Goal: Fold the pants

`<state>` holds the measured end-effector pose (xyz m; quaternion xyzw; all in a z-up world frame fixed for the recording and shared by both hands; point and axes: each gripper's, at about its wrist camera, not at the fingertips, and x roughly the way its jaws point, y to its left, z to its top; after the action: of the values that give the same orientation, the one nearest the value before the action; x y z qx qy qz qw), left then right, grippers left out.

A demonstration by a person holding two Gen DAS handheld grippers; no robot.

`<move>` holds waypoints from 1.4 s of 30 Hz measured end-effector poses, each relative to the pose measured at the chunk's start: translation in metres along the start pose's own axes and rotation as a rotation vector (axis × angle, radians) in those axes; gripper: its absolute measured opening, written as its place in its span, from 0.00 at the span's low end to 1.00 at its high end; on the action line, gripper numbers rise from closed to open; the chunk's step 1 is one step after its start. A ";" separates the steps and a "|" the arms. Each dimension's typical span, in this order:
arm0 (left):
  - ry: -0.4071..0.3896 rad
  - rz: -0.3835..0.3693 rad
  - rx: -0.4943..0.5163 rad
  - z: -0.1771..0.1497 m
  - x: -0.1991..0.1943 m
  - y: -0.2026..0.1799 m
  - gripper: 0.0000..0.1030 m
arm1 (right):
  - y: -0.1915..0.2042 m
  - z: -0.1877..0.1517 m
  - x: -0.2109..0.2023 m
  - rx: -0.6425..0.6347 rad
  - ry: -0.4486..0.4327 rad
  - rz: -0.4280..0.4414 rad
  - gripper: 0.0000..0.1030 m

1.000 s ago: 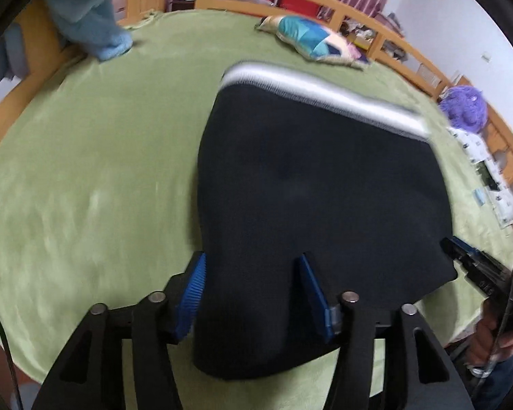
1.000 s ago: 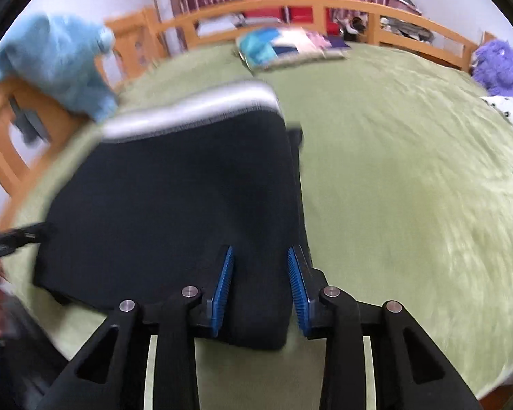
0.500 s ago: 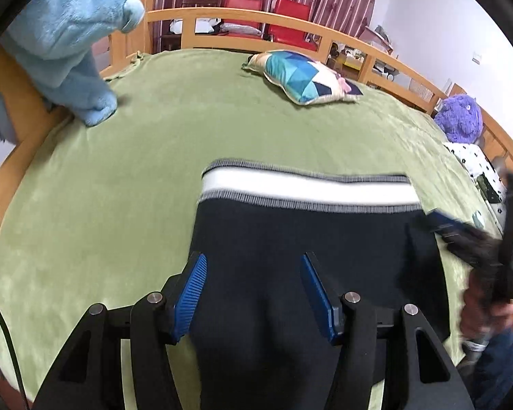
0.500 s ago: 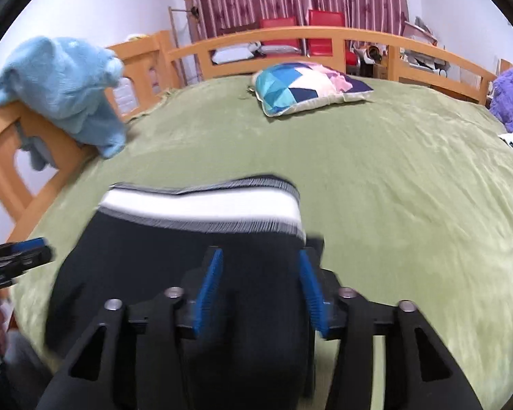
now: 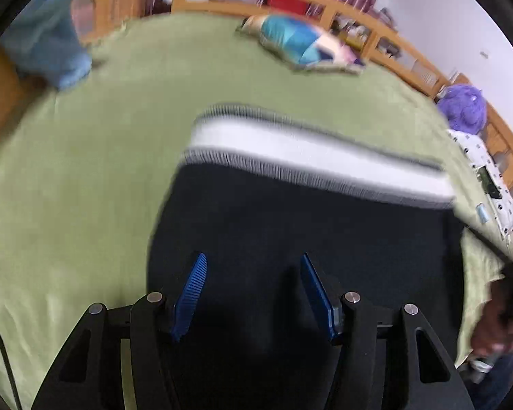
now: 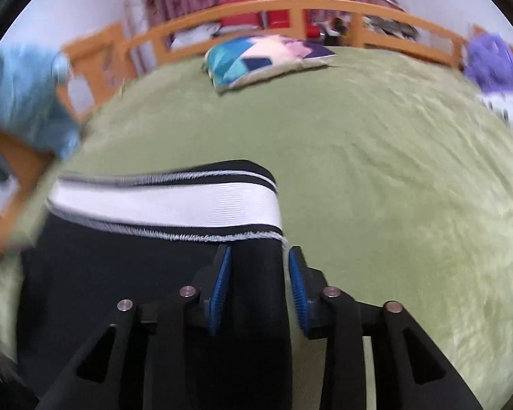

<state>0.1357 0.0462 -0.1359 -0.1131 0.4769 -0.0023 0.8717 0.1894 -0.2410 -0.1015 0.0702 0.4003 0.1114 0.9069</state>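
Black pants (image 5: pixel 307 225) with a white striped waistband (image 5: pixel 311 152) lie on the green bedspread (image 5: pixel 85 157). My left gripper (image 5: pixel 253 266) stands open above the black cloth near its left edge, blue pads wide apart. In the right wrist view the pants (image 6: pixel 119 273) fill the lower left, waistband (image 6: pixel 167 205) across the middle. My right gripper (image 6: pixel 258 263) straddles the pants' right edge just below the waistband, pads apart with a strip of black cloth between them. I cannot tell whether the pads press on it.
A patchwork pillow (image 6: pixel 266 58) lies at the far side of the bed. A blue garment (image 5: pixel 51 44) hangs over the wooden rail (image 6: pixel 325 7) at left. A purple plush (image 5: pixel 461 109) and a spotted cloth (image 5: pixel 485 164) sit at right.
Both views shifted: the waistband has come closer to my right gripper, which now sits just below it. The left gripper stays open over the black cloth. Frames are motion-blurred.
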 end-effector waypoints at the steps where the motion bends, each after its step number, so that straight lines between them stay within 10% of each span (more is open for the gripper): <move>1: -0.003 0.012 0.004 -0.004 0.000 0.000 0.53 | 0.004 -0.004 -0.016 0.009 -0.061 0.022 0.33; 12: -0.093 0.067 0.087 -0.091 -0.050 -0.007 0.56 | 0.055 -0.111 -0.040 -0.177 0.037 -0.087 0.58; 20: -0.071 0.026 0.051 -0.113 -0.094 -0.009 0.61 | 0.058 -0.134 -0.073 -0.155 0.111 -0.092 0.57; 33: -0.303 -0.041 0.079 -0.125 -0.208 -0.072 0.75 | 0.072 -0.117 -0.216 -0.087 -0.114 -0.131 0.60; 42: -0.310 -0.017 0.080 -0.130 -0.222 -0.090 0.76 | 0.060 -0.128 -0.253 -0.058 -0.143 -0.165 0.92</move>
<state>-0.0844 -0.0417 -0.0014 -0.0811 0.3353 -0.0112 0.9385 -0.0801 -0.2434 0.0055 0.0183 0.3358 0.0425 0.9408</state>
